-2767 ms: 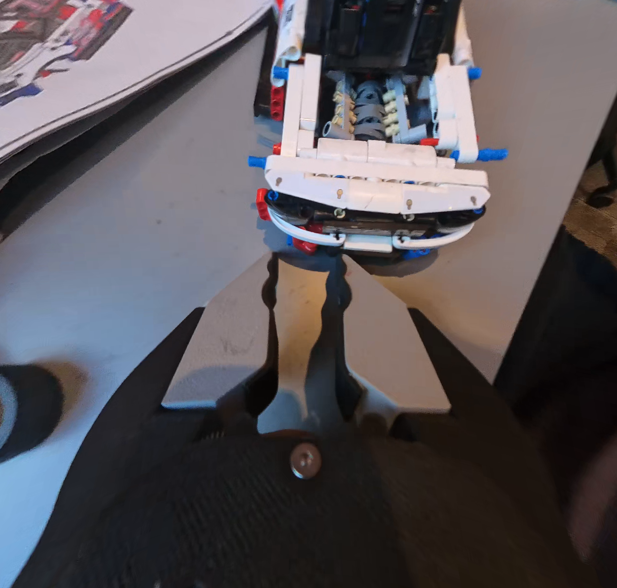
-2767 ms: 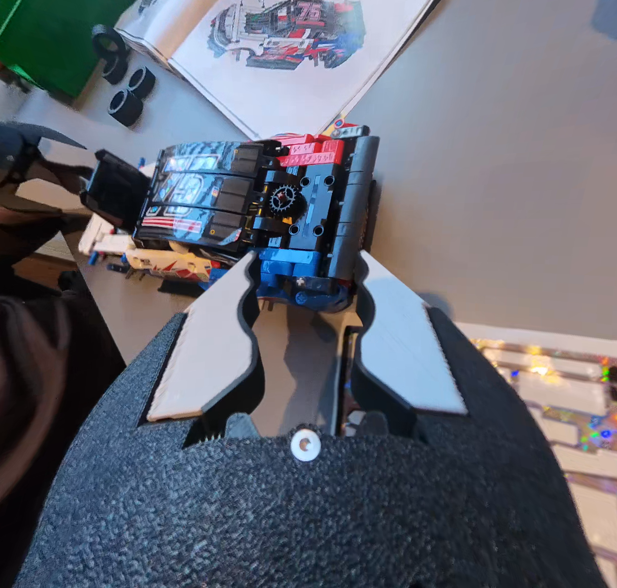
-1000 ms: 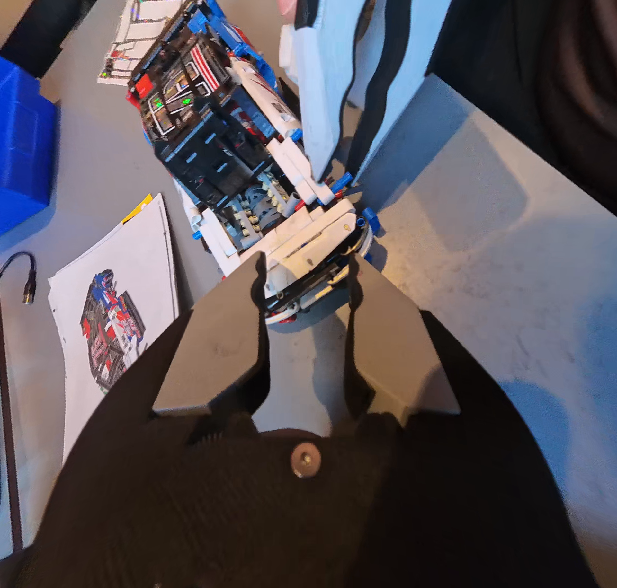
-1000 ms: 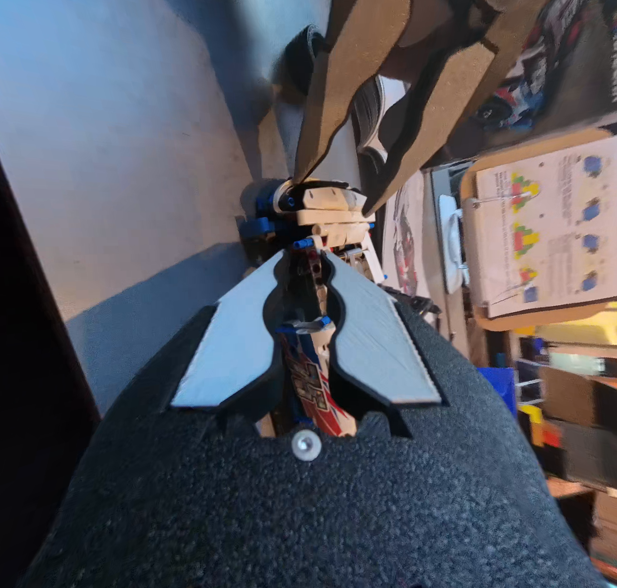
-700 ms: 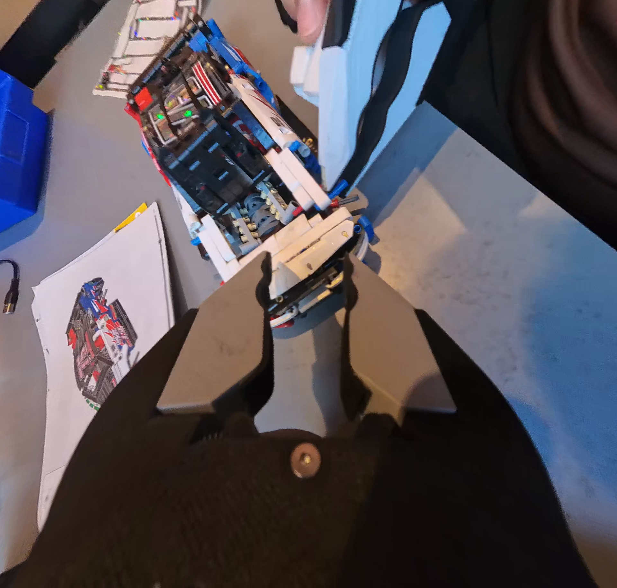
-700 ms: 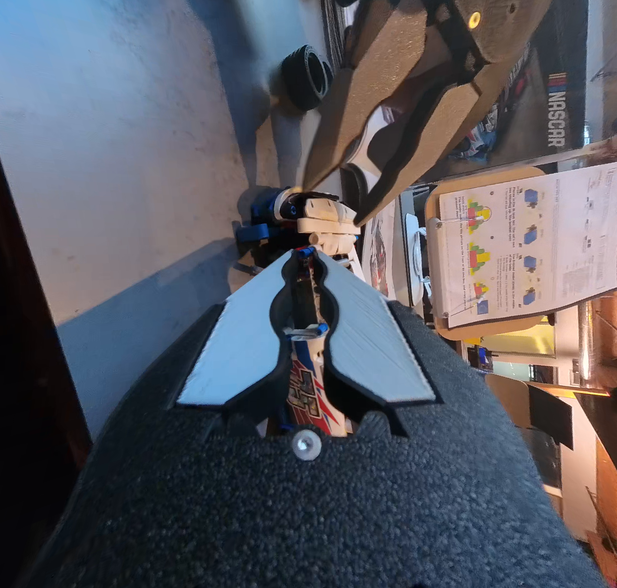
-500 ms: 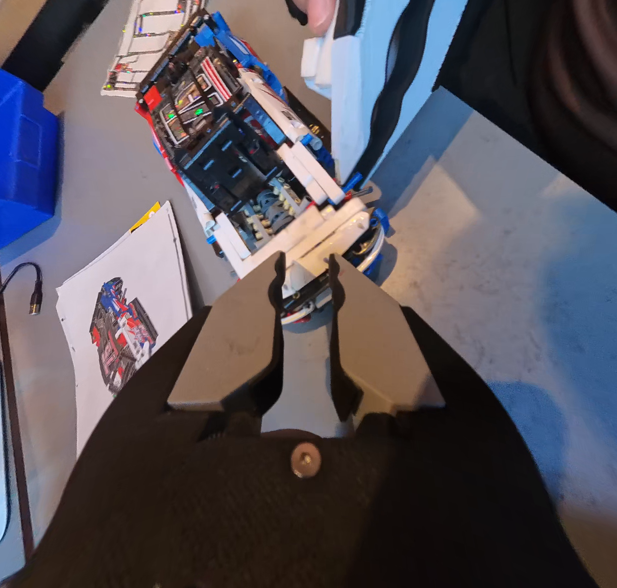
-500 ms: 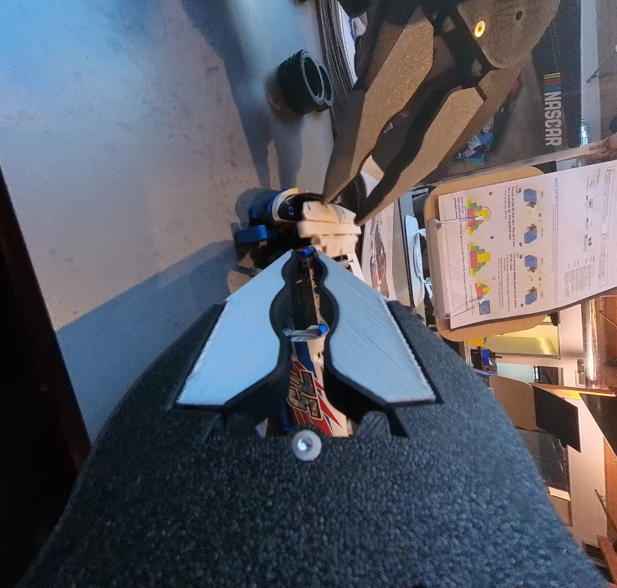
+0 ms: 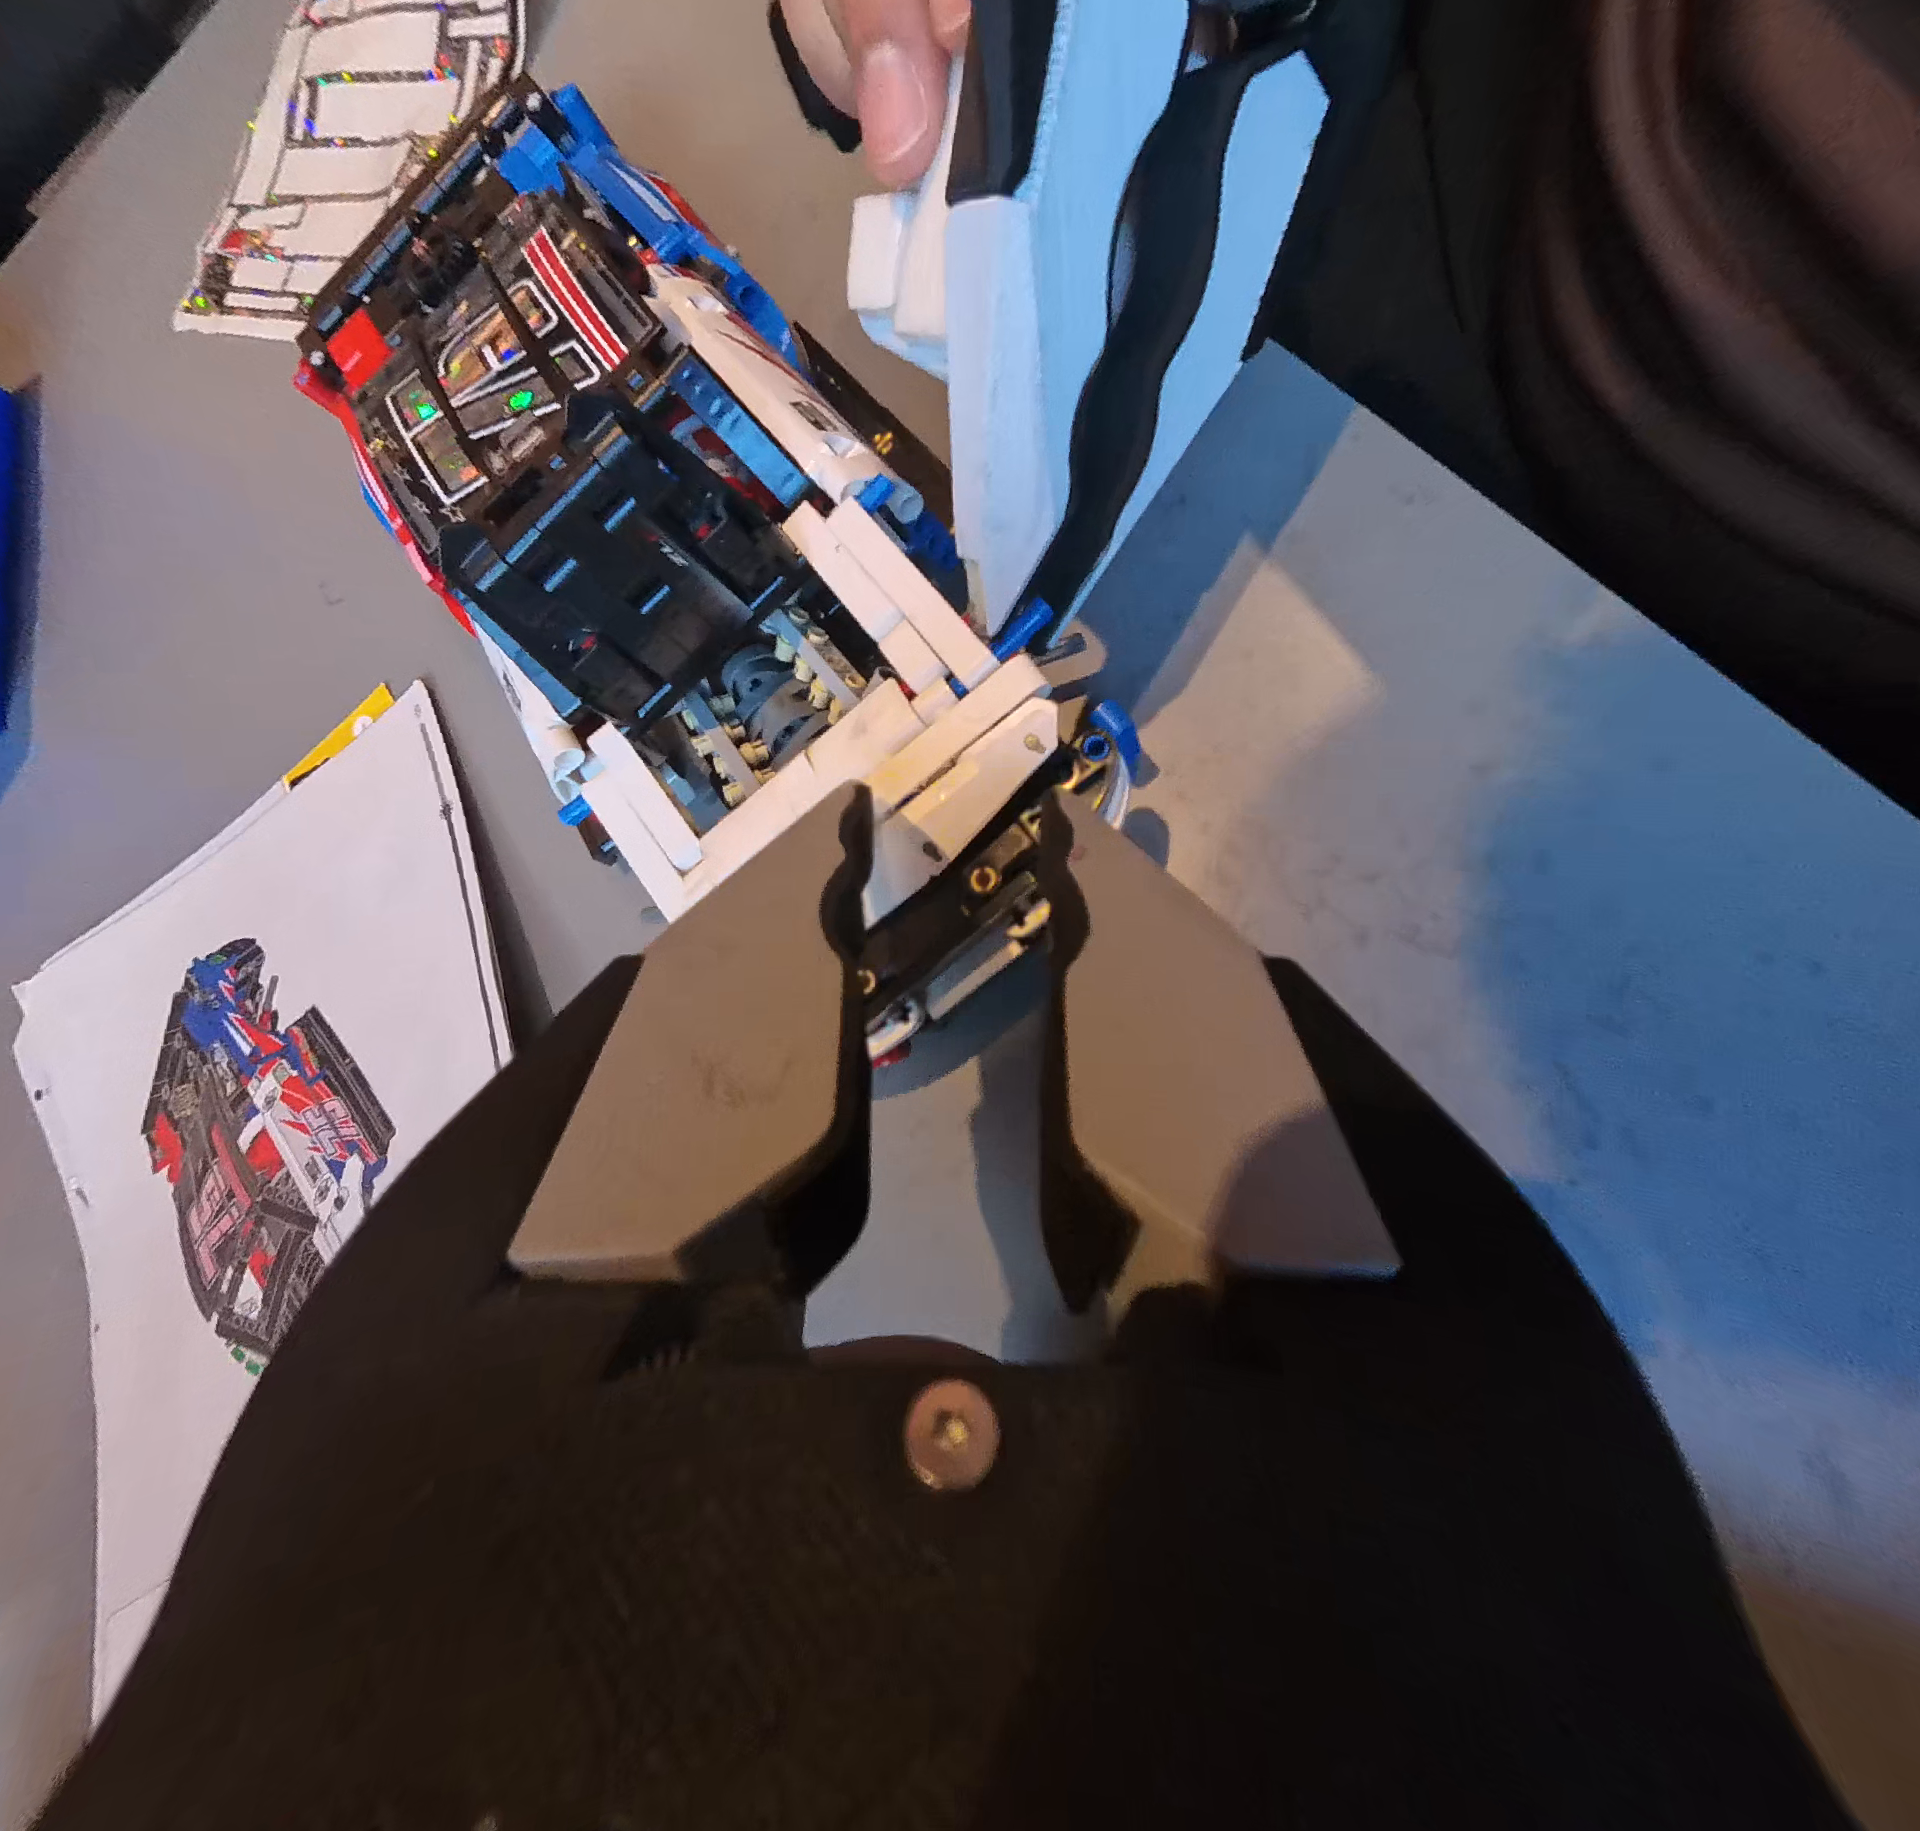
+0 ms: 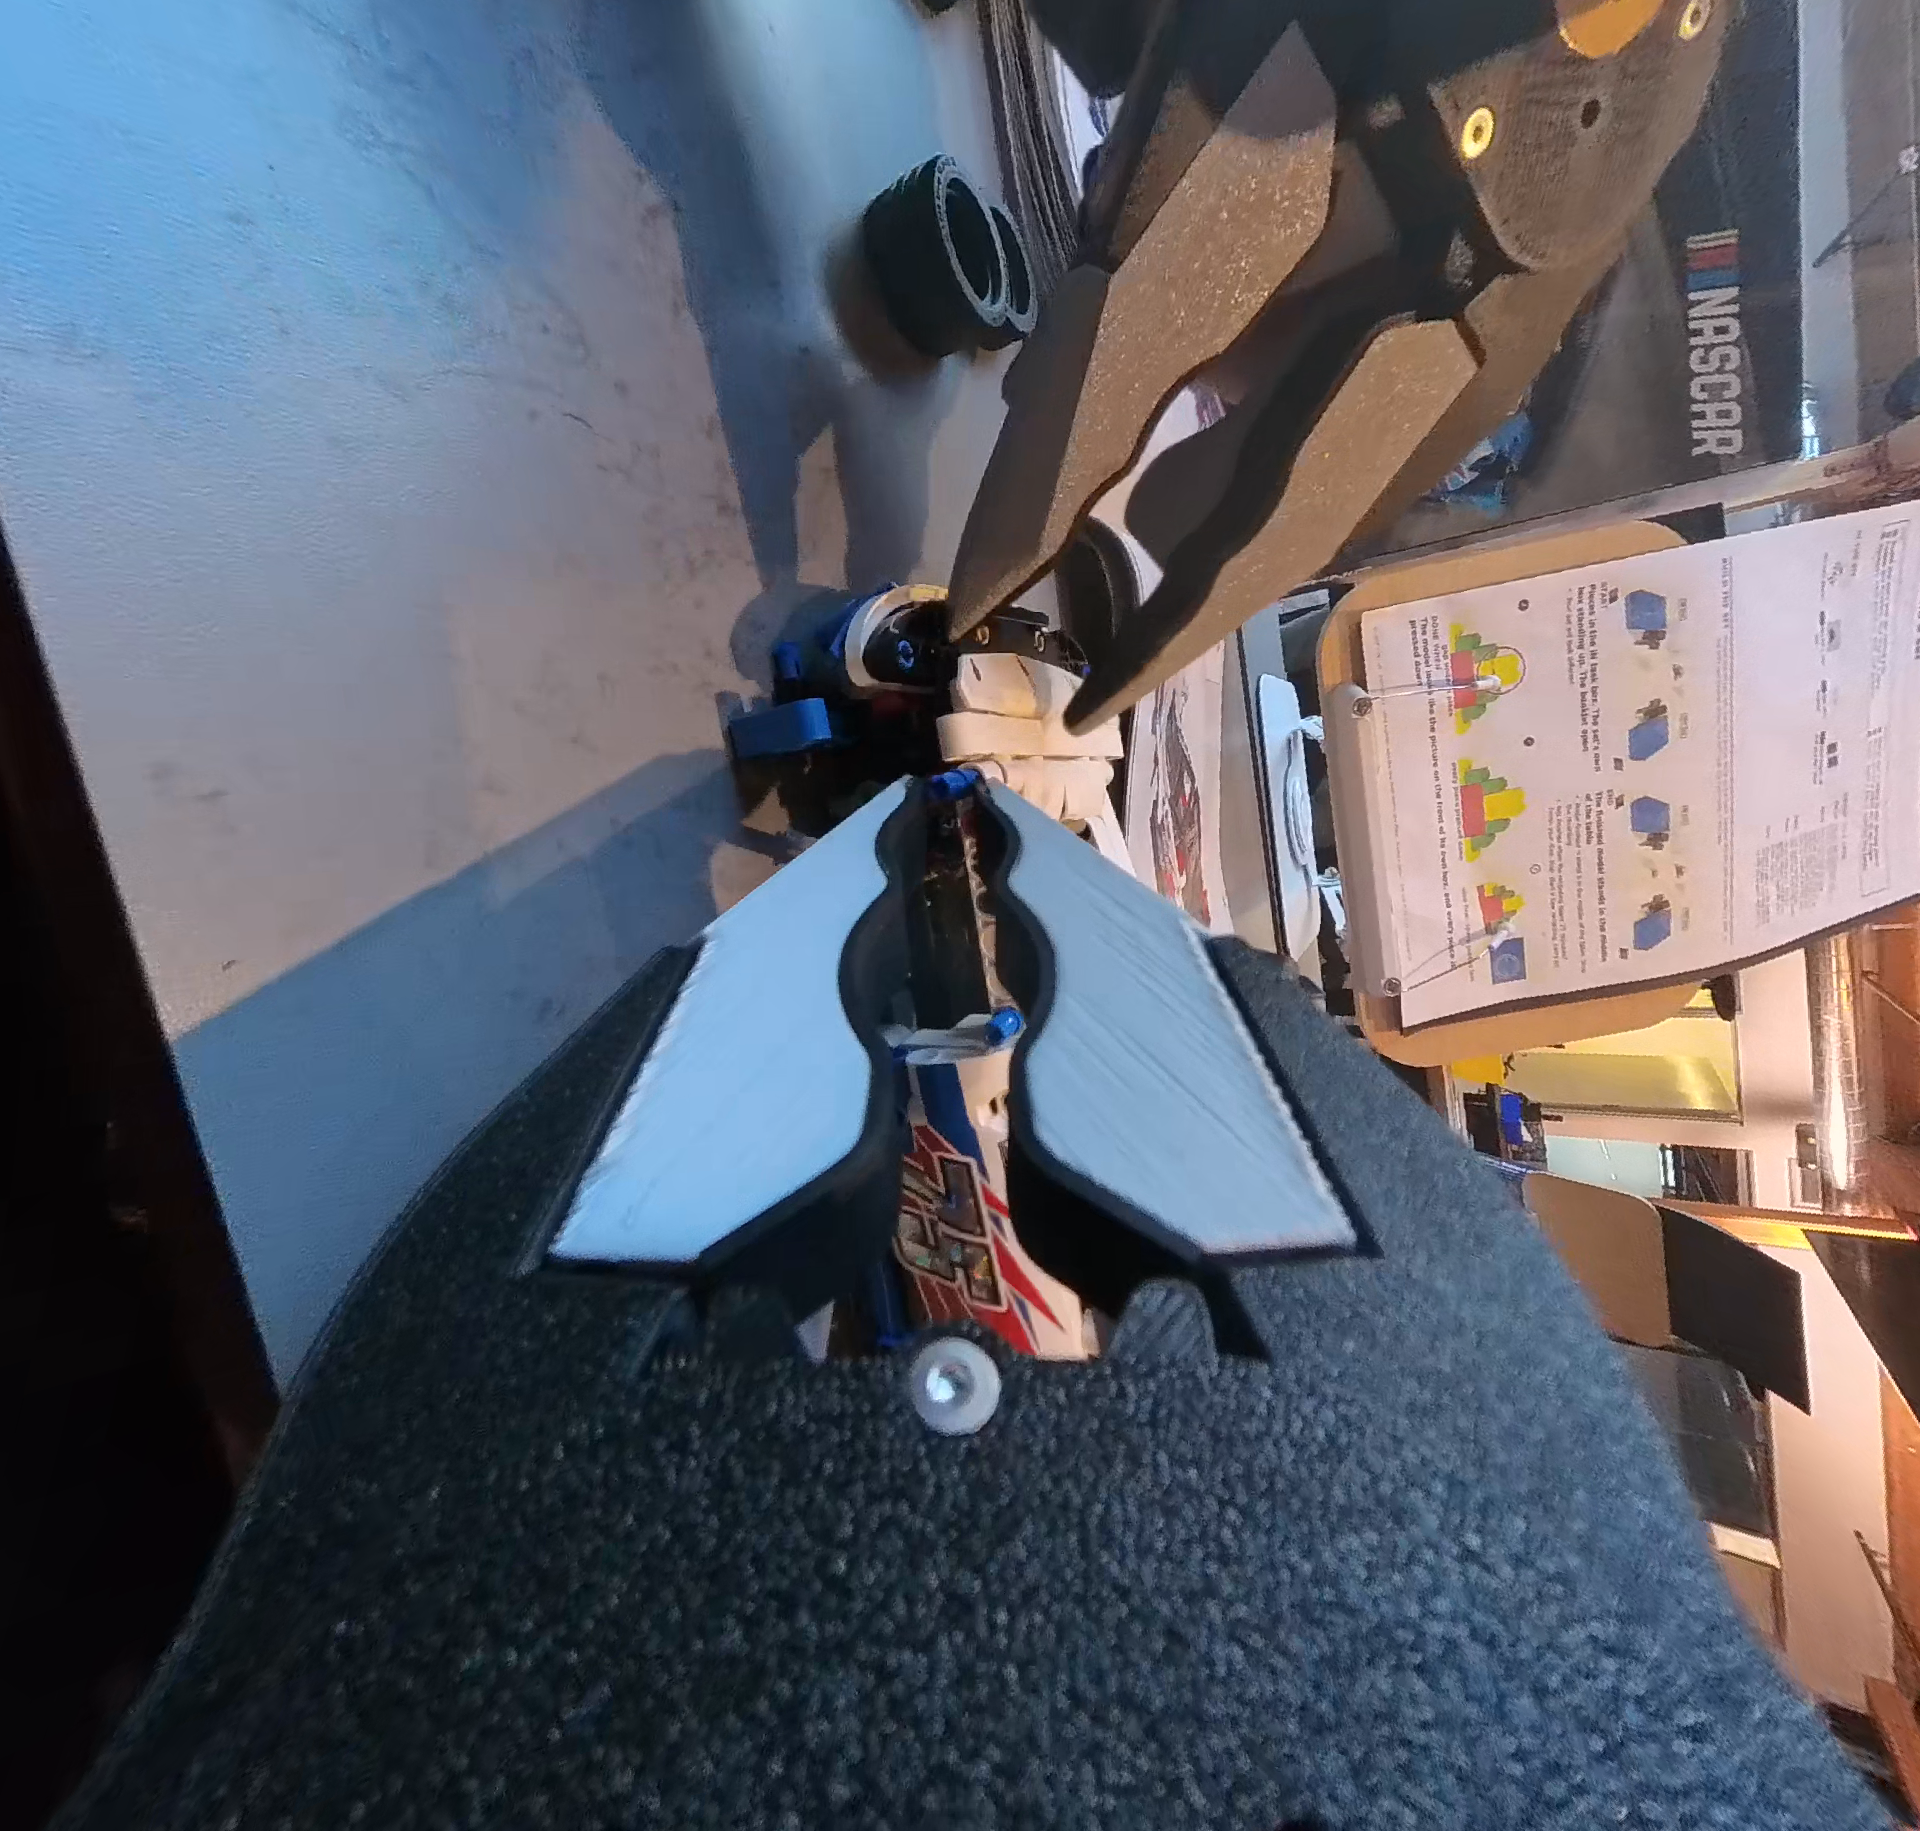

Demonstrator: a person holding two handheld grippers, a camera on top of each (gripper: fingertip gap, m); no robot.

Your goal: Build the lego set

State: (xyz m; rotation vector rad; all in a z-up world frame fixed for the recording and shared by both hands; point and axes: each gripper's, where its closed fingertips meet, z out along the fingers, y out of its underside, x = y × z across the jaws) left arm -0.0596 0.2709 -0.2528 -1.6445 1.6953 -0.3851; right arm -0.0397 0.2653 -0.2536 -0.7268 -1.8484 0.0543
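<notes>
The lego car (image 9: 582, 451), black, white, blue and red, is tilted over the grey table (image 9: 1455, 846). My left gripper (image 9: 951, 846) is shut on its white and black front bumper (image 9: 966, 908), one fingertip on each side. My right gripper (image 10: 948, 805) is shut on the car's white side panel (image 10: 961, 1231), which runs back between its fingers. In the left wrist view the right gripper's white fingers (image 9: 1003, 358) come down on the car's right side, held by a hand (image 9: 873, 36). The left gripper's fingers (image 10: 1122, 358) also show in the right wrist view, on the bumper (image 10: 997, 680).
An instruction booklet (image 9: 260, 1054) lies left of the car and a sticker sheet (image 9: 384, 67) behind it. Black tyres (image 10: 945, 264) sit on the table beyond the car. A clipboard with a printed sheet (image 10: 1610, 763) stands off the table. The table edge (image 9: 1558, 545) runs close on the right.
Both grippers have taken hold of the car and tipped it up off its wheels. In the last second my left fingers closed in on the front bumper.
</notes>
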